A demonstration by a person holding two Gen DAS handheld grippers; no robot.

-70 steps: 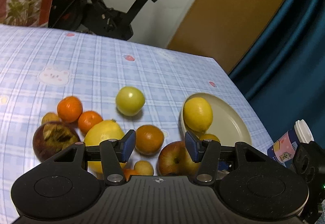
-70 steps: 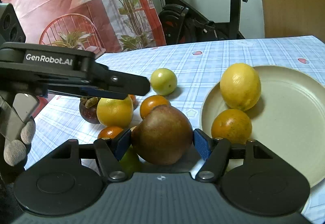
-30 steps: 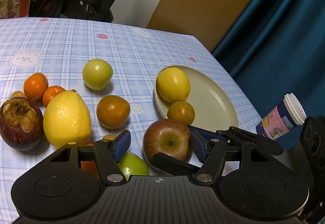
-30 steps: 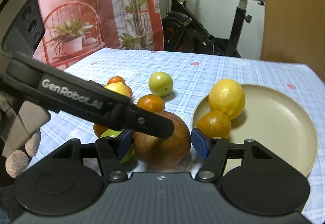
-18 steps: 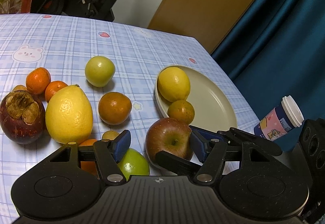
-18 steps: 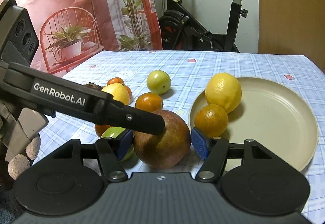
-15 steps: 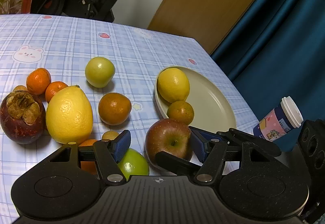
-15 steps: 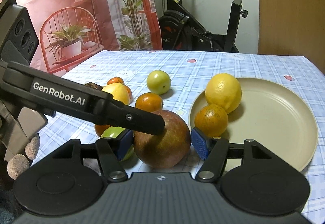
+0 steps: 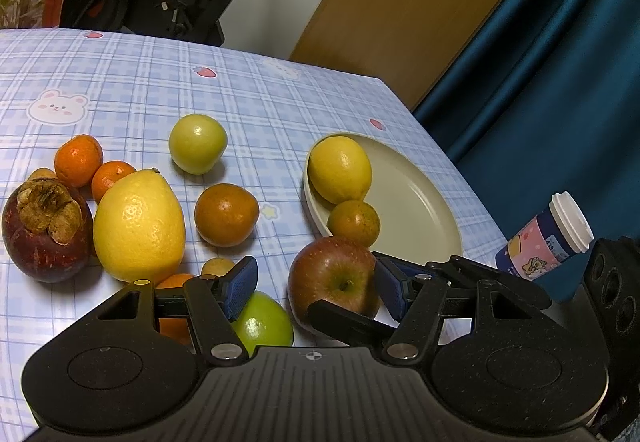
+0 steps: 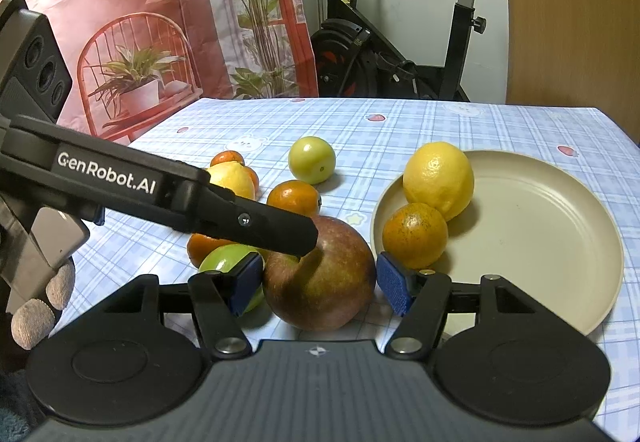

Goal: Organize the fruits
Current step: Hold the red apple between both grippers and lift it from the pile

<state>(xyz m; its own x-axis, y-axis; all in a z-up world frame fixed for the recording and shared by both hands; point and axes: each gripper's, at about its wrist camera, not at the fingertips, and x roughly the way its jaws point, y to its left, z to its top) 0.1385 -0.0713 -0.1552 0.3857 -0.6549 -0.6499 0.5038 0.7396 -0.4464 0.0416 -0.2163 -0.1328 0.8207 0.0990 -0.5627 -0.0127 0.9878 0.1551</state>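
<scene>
A red apple (image 10: 320, 274) sits on the checked tablecloth between the blue pads of my open right gripper (image 10: 318, 282), with small gaps on both sides. The apple also shows in the left wrist view (image 9: 334, 274), between the pads of my open left gripper (image 9: 316, 286). The left gripper's finger (image 10: 240, 217) reaches over the apple in the right wrist view. A beige plate (image 10: 540, 242) holds a lemon (image 10: 438, 179) and an orange (image 10: 414, 236). Loose on the cloth lie a green apple (image 9: 260, 322), a lemon (image 9: 138, 222), an orange (image 9: 226, 213), a green fruit (image 9: 197, 143), tangerines (image 9: 78, 159) and a mangosteen (image 9: 44, 230).
A lidded paper cup (image 9: 548, 238) stands past the table's right edge. An exercise bike (image 10: 392, 41) stands behind the table's far edge. A blue curtain (image 9: 552, 81) hangs at the right. The tablecloth's far half (image 9: 140, 81) holds no fruit.
Over the earlier frames the left gripper swung right until the red apple lay between its pads. In the last half second both grippers and the fruit have hardly moved.
</scene>
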